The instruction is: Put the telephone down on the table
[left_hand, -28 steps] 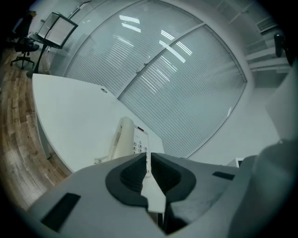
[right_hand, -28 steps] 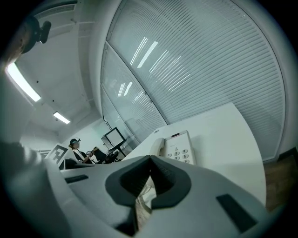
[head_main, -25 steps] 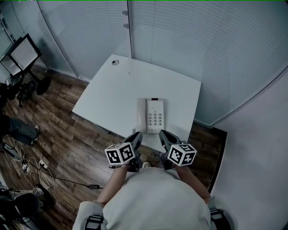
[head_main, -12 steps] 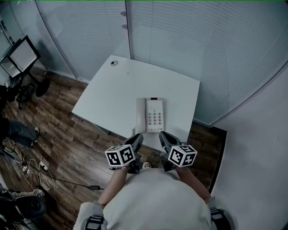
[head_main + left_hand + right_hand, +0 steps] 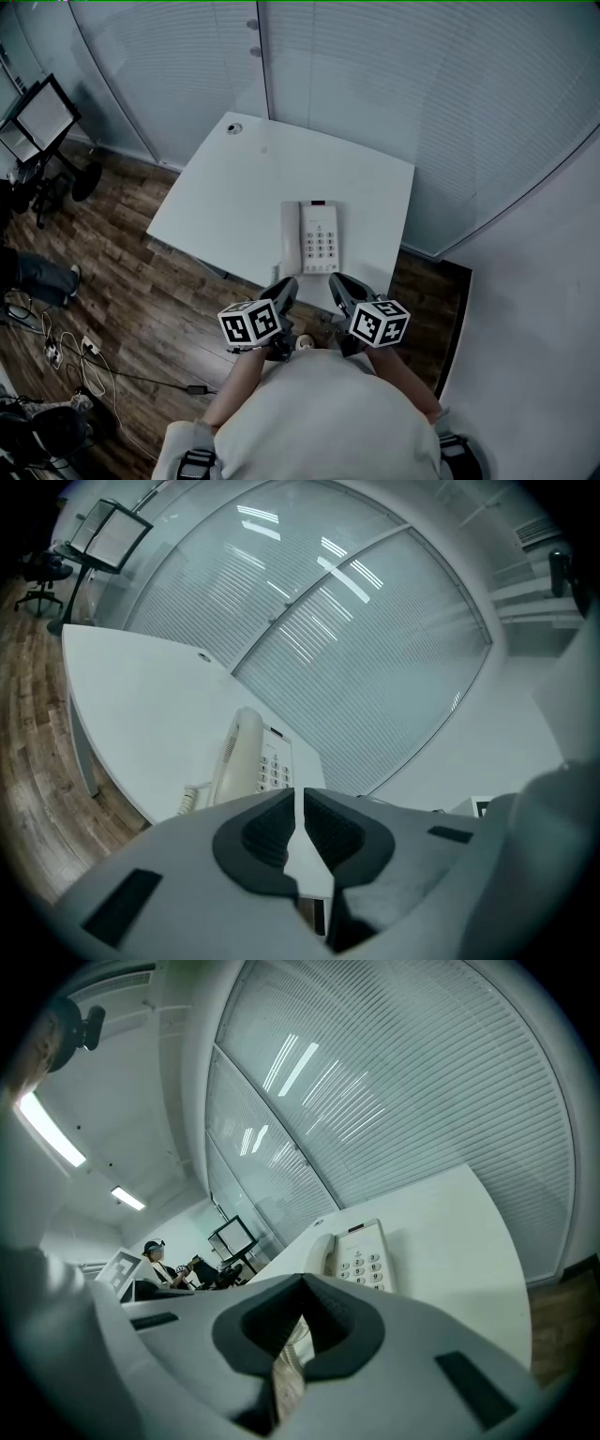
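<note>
A white telephone (image 5: 314,237) lies flat on the white table (image 5: 234,197), near its front edge, with the handset (image 5: 291,236) resting in its cradle on the left. It also shows in the left gripper view as the telephone (image 5: 255,764) and in the right gripper view as the telephone (image 5: 361,1255). My left gripper (image 5: 287,287) and right gripper (image 5: 337,283) hover side by side just short of the table's near edge. Both are shut with nothing in them, jaws touching (image 5: 300,803) (image 5: 302,1288).
Glass walls with blinds (image 5: 394,84) curve round the far side of the table. Wooden floor (image 5: 141,291) lies to the left, with cables (image 5: 70,361) and a monitor on a stand (image 5: 42,117). A small round grommet (image 5: 232,128) sits at the table's far corner.
</note>
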`<action>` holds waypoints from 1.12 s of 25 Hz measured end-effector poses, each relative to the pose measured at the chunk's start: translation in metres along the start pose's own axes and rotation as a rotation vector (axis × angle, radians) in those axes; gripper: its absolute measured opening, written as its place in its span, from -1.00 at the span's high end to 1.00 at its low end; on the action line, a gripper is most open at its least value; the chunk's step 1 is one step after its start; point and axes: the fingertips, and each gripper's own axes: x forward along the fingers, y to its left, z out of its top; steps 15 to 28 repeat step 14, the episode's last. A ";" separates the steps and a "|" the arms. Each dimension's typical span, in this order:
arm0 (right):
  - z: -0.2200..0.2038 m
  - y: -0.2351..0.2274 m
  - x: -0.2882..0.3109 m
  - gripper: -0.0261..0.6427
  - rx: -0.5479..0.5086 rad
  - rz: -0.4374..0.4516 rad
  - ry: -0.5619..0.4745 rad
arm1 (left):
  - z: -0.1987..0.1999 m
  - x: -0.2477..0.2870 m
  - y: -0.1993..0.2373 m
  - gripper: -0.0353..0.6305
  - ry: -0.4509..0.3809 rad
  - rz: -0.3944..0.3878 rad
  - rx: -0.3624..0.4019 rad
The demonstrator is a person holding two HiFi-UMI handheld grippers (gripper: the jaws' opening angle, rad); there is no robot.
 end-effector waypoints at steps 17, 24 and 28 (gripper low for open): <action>0.000 -0.005 0.000 0.86 0.029 0.011 0.006 | -0.004 0.007 -0.002 0.76 0.015 -0.007 -0.029; 0.000 -0.005 0.000 0.86 0.029 0.011 0.006 | -0.004 0.007 -0.002 0.76 0.015 -0.007 -0.029; 0.000 -0.005 0.000 0.86 0.029 0.011 0.006 | -0.004 0.007 -0.002 0.76 0.015 -0.007 -0.029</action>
